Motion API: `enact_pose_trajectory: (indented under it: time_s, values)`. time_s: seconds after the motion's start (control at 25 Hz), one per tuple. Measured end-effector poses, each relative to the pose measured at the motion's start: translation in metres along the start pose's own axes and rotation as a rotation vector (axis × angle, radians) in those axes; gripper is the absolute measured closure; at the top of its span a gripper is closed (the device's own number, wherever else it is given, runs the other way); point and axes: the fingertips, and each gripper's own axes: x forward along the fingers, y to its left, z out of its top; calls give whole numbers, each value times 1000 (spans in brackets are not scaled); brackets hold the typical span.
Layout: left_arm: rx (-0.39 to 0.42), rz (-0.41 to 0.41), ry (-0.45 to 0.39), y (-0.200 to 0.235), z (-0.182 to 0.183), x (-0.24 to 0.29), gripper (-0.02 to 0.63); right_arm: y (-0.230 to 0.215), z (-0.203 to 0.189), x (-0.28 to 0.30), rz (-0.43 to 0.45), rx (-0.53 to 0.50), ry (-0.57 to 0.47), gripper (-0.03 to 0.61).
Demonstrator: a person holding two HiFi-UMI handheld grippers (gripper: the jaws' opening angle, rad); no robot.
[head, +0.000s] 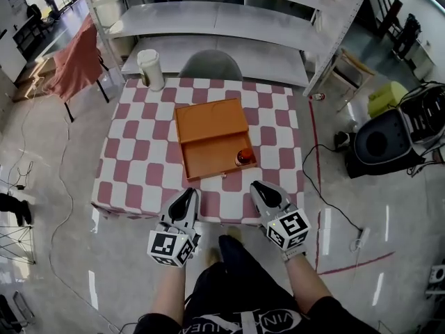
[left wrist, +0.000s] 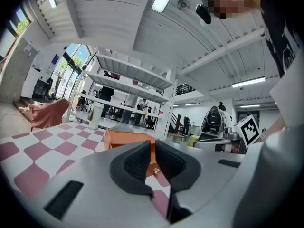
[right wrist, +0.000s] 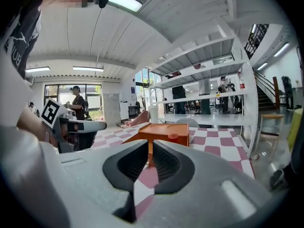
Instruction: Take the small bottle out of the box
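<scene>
An open orange box (head: 208, 134) lies in the middle of the table with the red-and-white checked cloth (head: 132, 152). The small bottle (head: 245, 156), with a reddish top, stands in the box's near right corner. Both grippers hover over the table's near edge, short of the box. My left gripper (head: 186, 195) is shut with nothing in it, and the box (left wrist: 128, 137) shows beyond its jaws (left wrist: 153, 148). My right gripper (head: 261, 188) is also shut and empty, a little in front of the bottle. The box (right wrist: 164, 131) stands past its jaws (right wrist: 150, 148).
A white lidded cup (head: 151, 69) stands on the table's far left corner. A grey chair (head: 210, 65) and white shelving (head: 229, 19) are behind the table. A black machine (head: 386, 141) sits on the floor to the right, and a red-draped stand (head: 73, 61) to the left.
</scene>
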Motion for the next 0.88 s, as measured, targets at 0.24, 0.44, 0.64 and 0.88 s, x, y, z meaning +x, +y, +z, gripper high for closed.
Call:
enact_pose_trajectory:
  time_s: [0.24,0.44,0.64,0.88]
  values:
    - [-30,35,32,5,-17,18,581,-26,-5,21,24,-18,39,561]
    - [-44,50,45,7,-24,32,581,-39,-6,37,35,-54,53,554]
    - [-47,52,54,6,-26,44,581,-49,-5,50,65,-66,65,535]
    - [-56,53,77,6,-39,54,581,-59,-11,64,70,-79,80,488]
